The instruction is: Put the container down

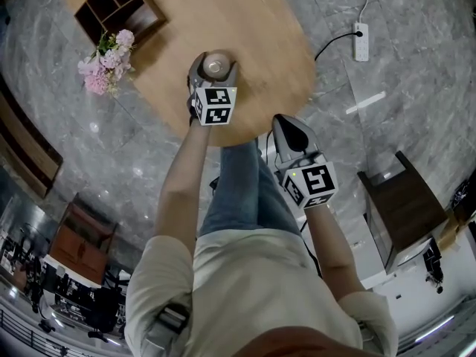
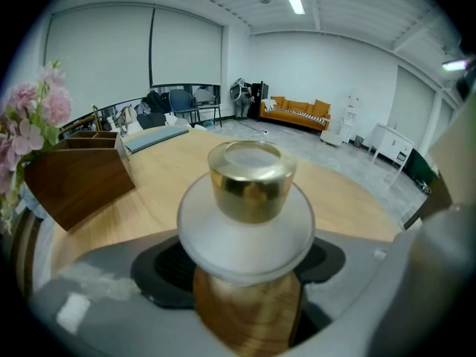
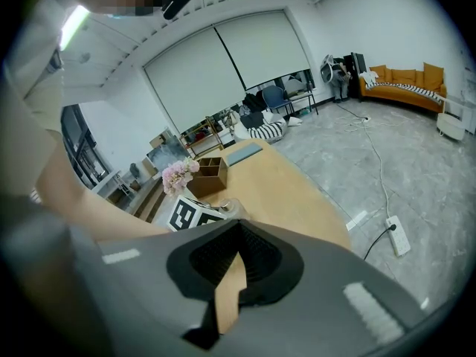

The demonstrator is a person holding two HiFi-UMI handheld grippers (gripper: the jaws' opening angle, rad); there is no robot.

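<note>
The container [image 1: 214, 67] is a small frosted white jar with a shiny gold cap [image 2: 251, 181]. It stands upright between the jaws of my left gripper [image 1: 213, 71], over the near part of the round wooden table [image 1: 245, 21]. In the left gripper view the dark pads [image 2: 160, 270] sit against both sides of its white body, so the gripper is shut on it. Its base is hidden, and I cannot tell whether it touches the tabletop. My right gripper [image 1: 286, 129] hangs off the table's near edge above the floor, its jaws together and empty [image 3: 234, 274].
A dark wooden organizer box [image 1: 119, 10] stands at the table's far left, with pink flowers [image 1: 106, 62] beside it. A white power strip [image 1: 361, 41] and its cable lie on the grey floor to the right. A dark cabinet [image 1: 398, 207] stands at the right.
</note>
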